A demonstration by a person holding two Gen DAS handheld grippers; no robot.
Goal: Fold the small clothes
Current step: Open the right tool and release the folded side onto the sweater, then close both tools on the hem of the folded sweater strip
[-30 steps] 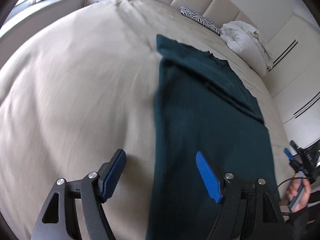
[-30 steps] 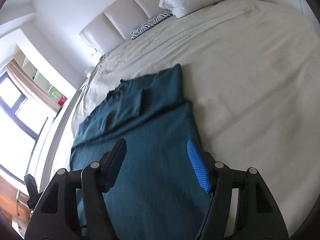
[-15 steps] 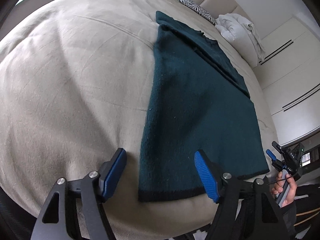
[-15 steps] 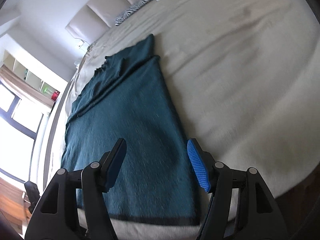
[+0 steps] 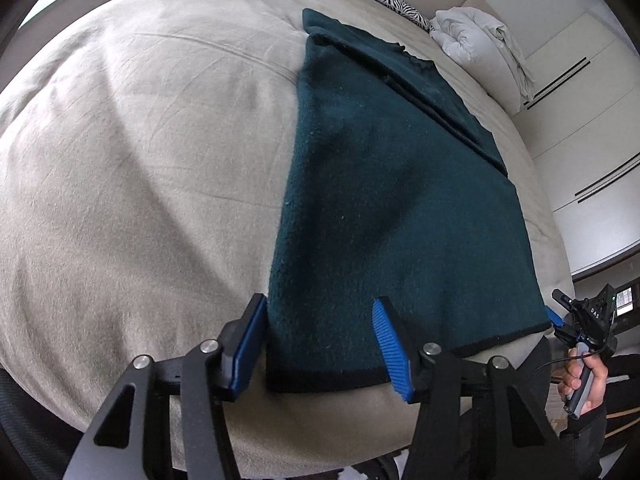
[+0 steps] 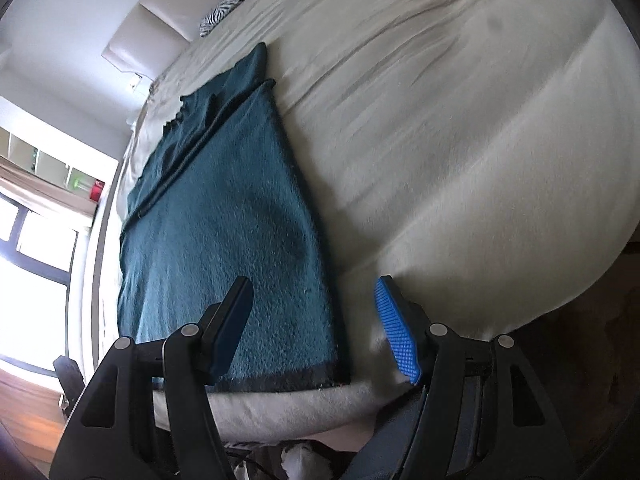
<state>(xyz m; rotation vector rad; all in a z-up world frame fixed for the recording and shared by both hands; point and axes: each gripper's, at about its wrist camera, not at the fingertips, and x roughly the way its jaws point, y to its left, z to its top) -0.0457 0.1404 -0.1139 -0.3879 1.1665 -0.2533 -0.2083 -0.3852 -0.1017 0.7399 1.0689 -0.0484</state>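
A dark teal knitted garment (image 5: 400, 208) lies flat on the beige bed (image 5: 140, 160), with a black hem along its near edge and a folded part at the far end. My left gripper (image 5: 320, 344) is open, its jaws either side of the near left corner of the garment. My right gripper (image 6: 316, 328) is open, its jaws either side of the near right corner (image 6: 336, 376). The garment also shows in the right wrist view (image 6: 224, 220). The right gripper also shows in the left wrist view (image 5: 580, 324), held in a hand.
A zebra-print pillow (image 5: 390, 0) and a white duvet (image 5: 480, 44) lie at the head of the bed. White wardrobes (image 5: 592, 128) stand on the right. A window (image 6: 28, 280) and shelves are on the left. The bed's front edge (image 6: 300, 408) is just below the grippers.
Both grippers have pulled back toward the foot of the bed and come down to the garment's near hem corners. The garment has not moved.
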